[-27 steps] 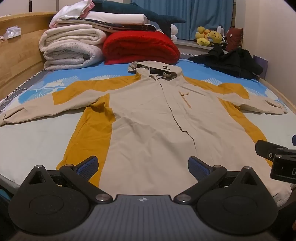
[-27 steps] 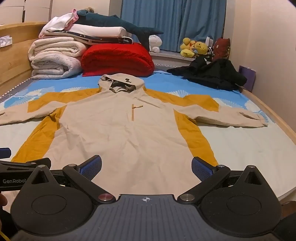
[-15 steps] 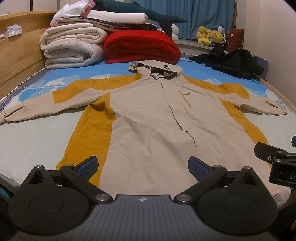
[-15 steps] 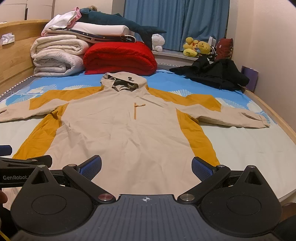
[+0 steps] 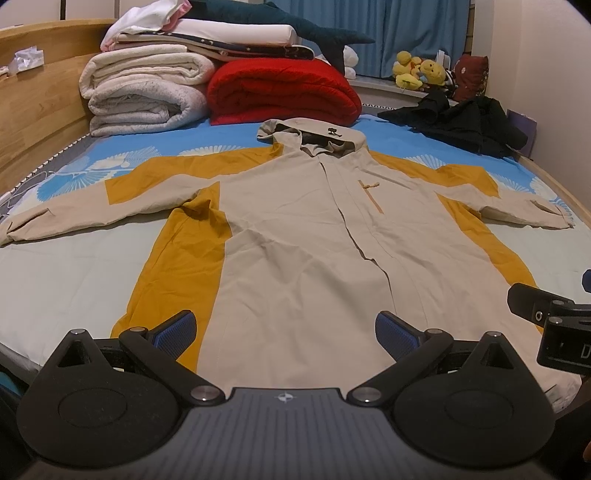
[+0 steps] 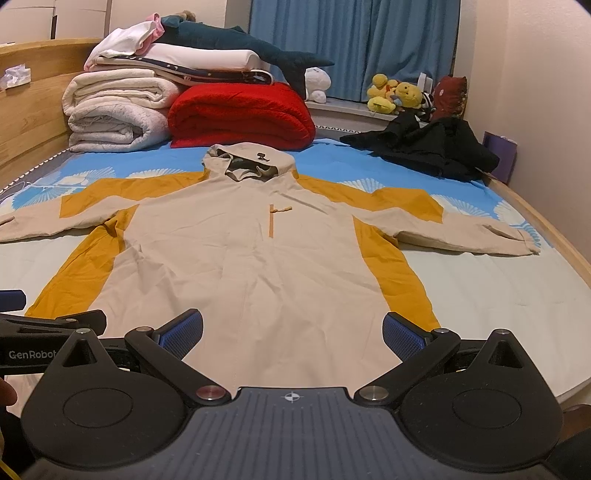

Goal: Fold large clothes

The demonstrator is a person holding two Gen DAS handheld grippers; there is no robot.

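A beige hooded jacket (image 5: 295,236) with mustard side panels lies flat, face up, on the bed, sleeves spread to both sides and hood at the far end. It also shows in the right wrist view (image 6: 258,251). My left gripper (image 5: 285,332) is open and empty, hovering over the jacket's near hem. My right gripper (image 6: 291,332) is open and empty over the hem too, further right. The right gripper shows at the right edge of the left wrist view (image 5: 546,321); the left gripper shows at the left edge of the right wrist view (image 6: 40,336).
The bed (image 5: 55,266) has a pale and blue sheet. At its head lie rolled white blankets (image 5: 144,96), a red quilt (image 5: 280,92) and a shark plush (image 5: 295,29). A black garment (image 5: 461,125) lies far right. A wooden frame (image 5: 33,110) runs along the left.
Both grippers have drifted slightly forward and down toward the hem. The jacket has not moved, and both grippers stay open.
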